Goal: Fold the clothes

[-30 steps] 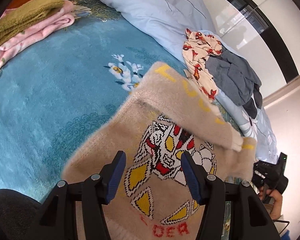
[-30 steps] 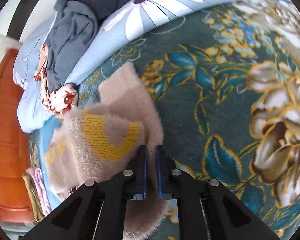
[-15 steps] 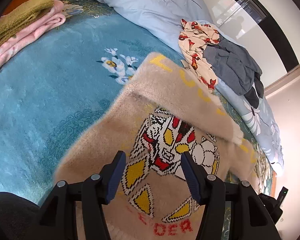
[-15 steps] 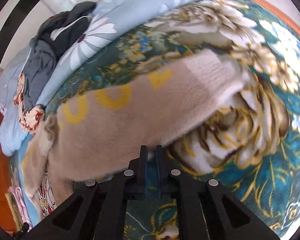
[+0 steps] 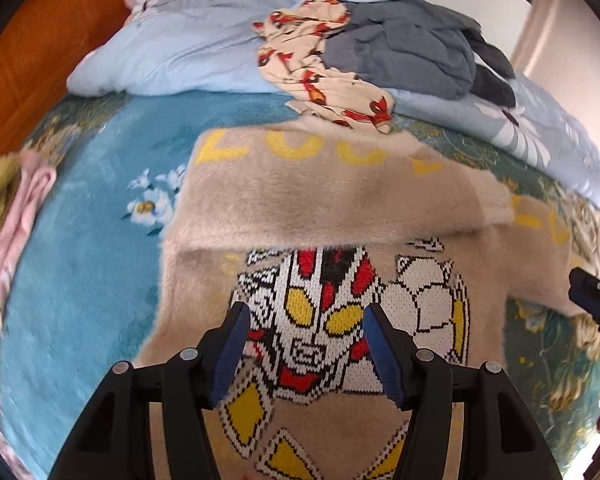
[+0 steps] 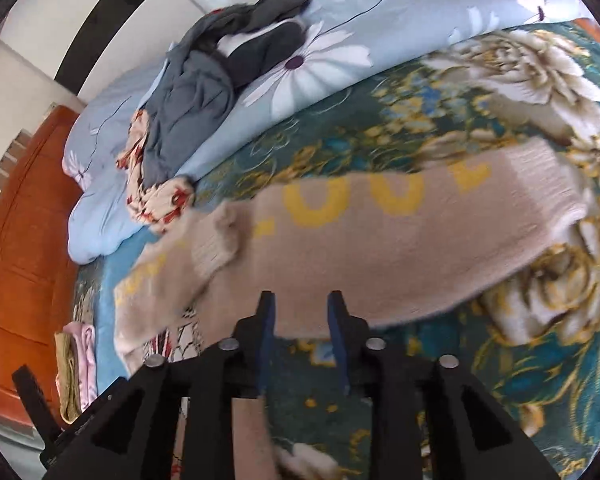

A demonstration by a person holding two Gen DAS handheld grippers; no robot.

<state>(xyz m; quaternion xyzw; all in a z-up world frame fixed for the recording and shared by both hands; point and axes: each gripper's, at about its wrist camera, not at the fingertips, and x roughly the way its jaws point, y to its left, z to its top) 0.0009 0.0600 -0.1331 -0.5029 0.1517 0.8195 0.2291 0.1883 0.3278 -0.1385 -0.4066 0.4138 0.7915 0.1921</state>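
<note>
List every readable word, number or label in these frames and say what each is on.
"L" then round letters like "O", "O": yellow lettering on the beige sweater sleeve; the rest is blurred.
Yellow letters on the other sleeve: partly readable, "O"-like shapes, word unclear.
Nothing else carries text.

sweater sleeve (image 5: 332, 196) | yellow knitted letters, partly readable "LOO…" | rest blurred or hidden
</note>
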